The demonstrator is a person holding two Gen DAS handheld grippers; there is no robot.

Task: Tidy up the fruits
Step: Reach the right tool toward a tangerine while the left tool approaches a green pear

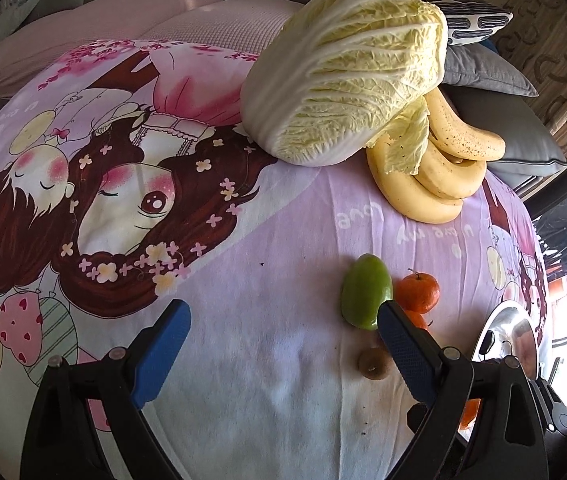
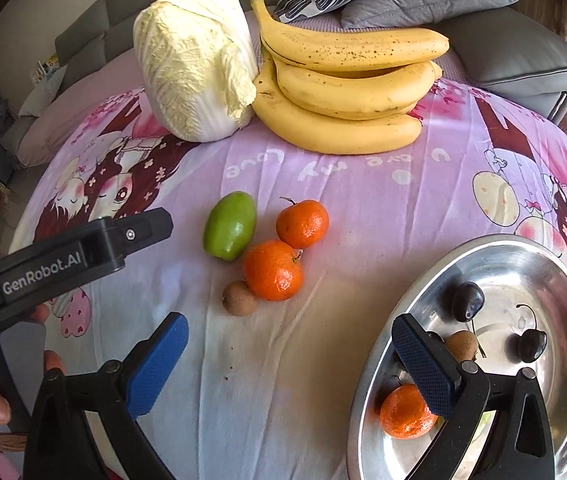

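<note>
Fruit split two ways: metal bowl (image 2: 563, 280) at your right already holds one tangerine (image 2: 405, 414), two cherries (image 2: 468, 302), one small brown fruit (image 2: 461, 345).

Loose on worktop cloth (image 2: 343, 200), clustered together for short carry: green fruit (image 2: 229, 226), two tangerines (image 2: 273, 270), brown fruit (image 2: 238, 298).

Bananas (image 2: 347, 92), cabbage (image 2: 193, 64) parked at far edge.

Your right claw (image 2: 289, 364) wide open, empty, hanging between cluster and bowl.

Your left claw (image 1: 283, 344) also spread, empty, just left of green fruit.

Both pictures are bright with soft daylight. The right edge of the left view is washed out white. The metal bowl (image 2: 523, 252) shines. Edges curve and go dark. Shadows are faint.
</note>
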